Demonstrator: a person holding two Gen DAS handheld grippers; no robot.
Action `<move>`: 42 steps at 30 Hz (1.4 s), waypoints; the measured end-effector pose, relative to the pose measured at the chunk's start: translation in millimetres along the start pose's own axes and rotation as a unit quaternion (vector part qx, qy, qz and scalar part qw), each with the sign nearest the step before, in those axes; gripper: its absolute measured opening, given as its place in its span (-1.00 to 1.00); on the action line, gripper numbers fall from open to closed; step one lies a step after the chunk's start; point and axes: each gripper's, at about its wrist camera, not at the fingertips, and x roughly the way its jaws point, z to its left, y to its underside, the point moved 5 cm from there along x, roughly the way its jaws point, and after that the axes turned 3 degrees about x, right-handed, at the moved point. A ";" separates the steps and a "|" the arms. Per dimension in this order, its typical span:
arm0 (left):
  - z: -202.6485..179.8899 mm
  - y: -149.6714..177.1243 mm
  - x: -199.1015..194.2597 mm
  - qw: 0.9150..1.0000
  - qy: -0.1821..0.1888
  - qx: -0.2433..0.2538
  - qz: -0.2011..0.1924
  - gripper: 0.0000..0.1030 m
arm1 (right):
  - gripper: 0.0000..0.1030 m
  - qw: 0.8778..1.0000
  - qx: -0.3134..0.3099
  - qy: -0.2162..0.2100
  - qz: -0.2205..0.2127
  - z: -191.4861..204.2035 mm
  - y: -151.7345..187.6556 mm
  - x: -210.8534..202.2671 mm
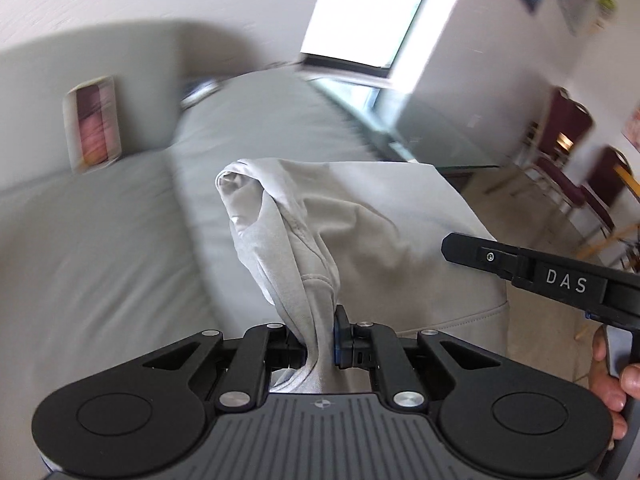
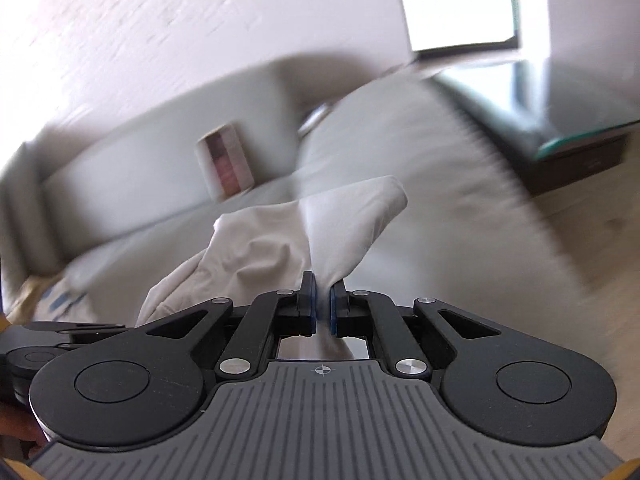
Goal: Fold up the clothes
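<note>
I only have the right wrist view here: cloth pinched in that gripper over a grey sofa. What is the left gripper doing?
Observer: The left gripper is shut on a bunched part of the same pale garment.
Operator: Anything else visible on that side?
Observer: Dark red chairs stand by the far wall.
Operator: Does the right gripper show there?
Observer: Yes, its black body, lettered DAS, enters from the right, with a hand on its handle.
</note>
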 end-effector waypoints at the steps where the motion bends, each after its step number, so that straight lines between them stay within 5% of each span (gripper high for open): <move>1: -8.7 -5.1 13.6 1.000 -0.008 0.014 0.000 -0.66 | -0.87 1.000 0.008 0.010 -0.009 -14.3 -6.6 -2.0; 3: -16.3 -9.0 37.5 0.999 -0.037 0.032 0.010 0.08 | -0.63 0.999 0.019 0.028 -0.019 -41.5 -17.7 5.5; 5: -15.5 -7.9 58.2 0.997 -0.075 0.029 0.022 0.16 | 0.17 0.997 0.041 0.062 -0.011 -69.0 -22.2 22.3; 6: -14.6 -5.4 63.1 0.996 -0.084 0.028 0.026 0.17 | 0.23 0.995 0.063 0.081 -0.003 -80.5 -20.8 29.2; 15: 4.6 43.0 4.8 0.992 -0.108 0.057 0.043 0.32 | 0.30 0.988 0.144 0.048 0.014 -105.3 11.9 0.6; 22: -4.4 38.7 -67.1 0.993 -0.102 0.030 0.044 0.41 | 0.68 0.992 0.114 -0.006 0.052 -49.2 19.4 -41.4; 24: -13.0 32.9 -90.7 0.995 -0.088 0.029 0.040 0.60 | 0.69 0.993 0.096 -0.002 0.064 -31.5 14.0 -57.0; 32: -53.3 23.0 -149.2 0.998 -0.054 0.016 0.017 0.80 | 0.92 0.995 0.007 0.068 0.077 1.1 5.4 -136.2; 42: -91.7 34.7 -137.6 0.997 -0.076 0.023 0.015 0.84 | 0.92 0.987 -0.025 0.139 0.075 -12.7 14.6 -182.0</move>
